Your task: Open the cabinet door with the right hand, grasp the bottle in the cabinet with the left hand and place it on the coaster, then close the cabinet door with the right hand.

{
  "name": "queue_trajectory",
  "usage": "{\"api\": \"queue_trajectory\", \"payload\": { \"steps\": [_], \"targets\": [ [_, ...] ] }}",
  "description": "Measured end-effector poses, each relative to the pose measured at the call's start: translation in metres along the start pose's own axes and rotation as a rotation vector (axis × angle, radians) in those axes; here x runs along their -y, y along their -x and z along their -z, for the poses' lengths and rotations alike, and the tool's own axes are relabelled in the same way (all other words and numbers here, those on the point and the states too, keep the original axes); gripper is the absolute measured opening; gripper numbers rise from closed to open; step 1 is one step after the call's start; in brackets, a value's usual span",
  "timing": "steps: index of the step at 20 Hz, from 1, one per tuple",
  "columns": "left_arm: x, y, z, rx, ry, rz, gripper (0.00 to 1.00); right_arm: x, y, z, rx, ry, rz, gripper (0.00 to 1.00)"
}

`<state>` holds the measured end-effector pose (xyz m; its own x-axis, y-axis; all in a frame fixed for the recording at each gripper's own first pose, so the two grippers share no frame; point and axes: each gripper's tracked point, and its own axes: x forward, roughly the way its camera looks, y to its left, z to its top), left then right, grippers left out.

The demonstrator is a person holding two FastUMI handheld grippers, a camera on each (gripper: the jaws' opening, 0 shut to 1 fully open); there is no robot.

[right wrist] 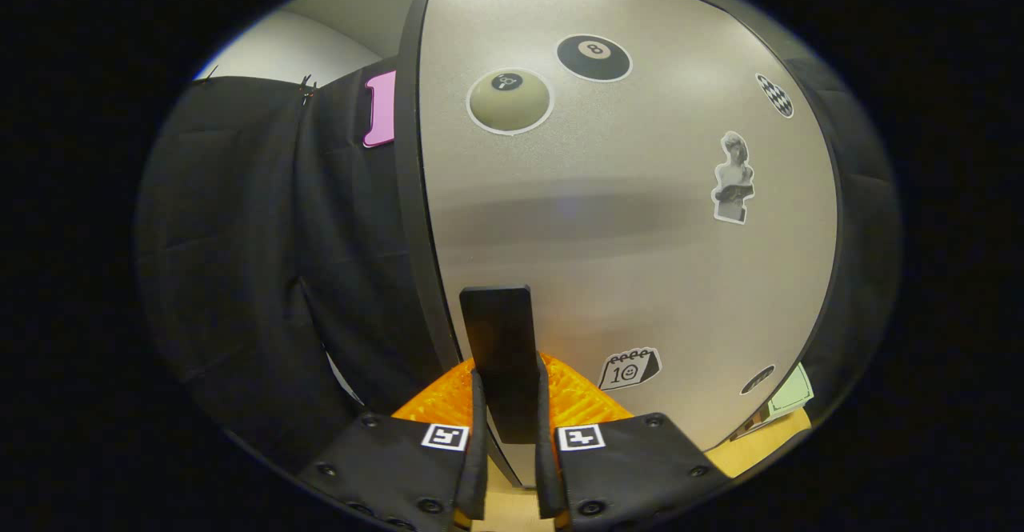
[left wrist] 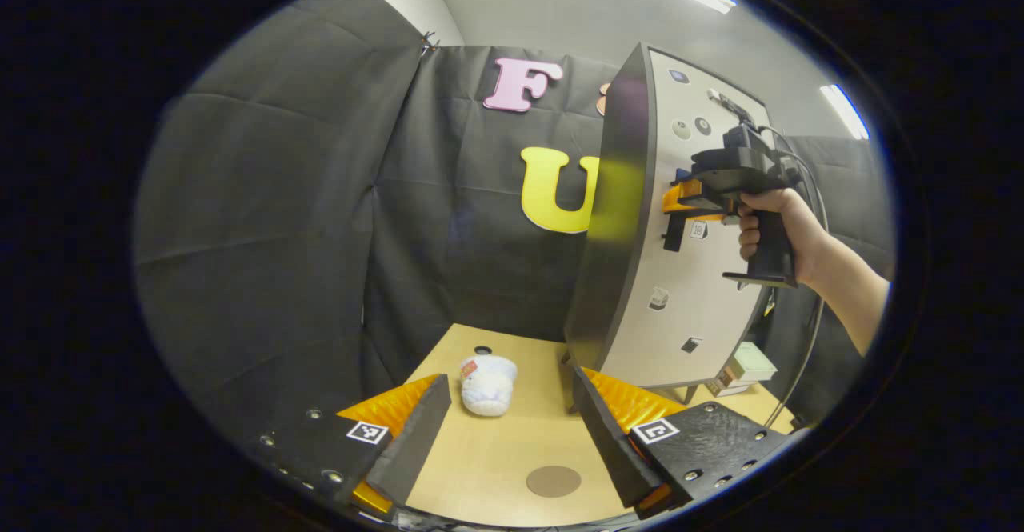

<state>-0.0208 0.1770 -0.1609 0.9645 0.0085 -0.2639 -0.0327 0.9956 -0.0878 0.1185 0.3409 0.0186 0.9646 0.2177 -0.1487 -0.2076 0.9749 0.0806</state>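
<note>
The cabinet (left wrist: 616, 220) stands on thin legs at the right of the wooden table, its dark side towards me and its grey stickered door (left wrist: 704, 292) turned right. A hand holds my right gripper (left wrist: 680, 210) against that door at mid height. In the right gripper view, the right gripper (right wrist: 508, 372) is shut on the door's black upright handle (right wrist: 496, 332), with the grey door (right wrist: 640, 220) close behind. The door hides the cabinet's inside. A round brown coaster (left wrist: 553, 481) lies on the table near me. My left gripper (left wrist: 510, 376) hovers open above the table, nothing between its fingers.
A white plush object (left wrist: 487, 386) lies on the table (left wrist: 496, 444) beyond the coaster, left of the cabinet's legs. Small boxes (left wrist: 746, 366) sit on the table's right side under the door. A cable (left wrist: 804, 356) hangs from the right gripper. Black cloth walls close in behind and left.
</note>
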Motion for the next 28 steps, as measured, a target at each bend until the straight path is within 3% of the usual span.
{"api": "queue_trajectory", "payload": {
  "steps": [2, 5, 12, 19, 22, 28],
  "targets": [
    [0.002, -0.002, 0.003, -0.005, 0.034, 0.014, 0.94, 0.0, 0.002, 0.001, 0.0, 0.034, -0.022, 0.19],
    [0.006, -0.005, 0.009, -0.011, 0.086, 0.05, 0.94, -0.001, 0.012, 0.004, -0.015, 0.047, -0.071, 0.21],
    [0.012, -0.001, 0.005, 0.013, 0.099, -0.035, 0.92, -0.001, 0.05, 0.009, 0.005, 0.08, -0.23, 0.21],
    [0.086, 0.049, -0.025, 0.068, 0.05, -0.126, 0.92, 0.013, 0.063, 0.011, -0.008, 0.114, -0.417, 0.21],
    [0.12, 0.062, -0.03, 0.081, 0.075, -0.139, 0.93, 0.019, 0.065, 0.011, -0.001, 0.114, -0.473, 0.21],
    [0.19, 0.098, -0.026, 0.108, 0.019, -0.19, 0.92, 0.036, 0.07, 0.009, -0.011, 0.108, -0.571, 0.21]
  ]
}}
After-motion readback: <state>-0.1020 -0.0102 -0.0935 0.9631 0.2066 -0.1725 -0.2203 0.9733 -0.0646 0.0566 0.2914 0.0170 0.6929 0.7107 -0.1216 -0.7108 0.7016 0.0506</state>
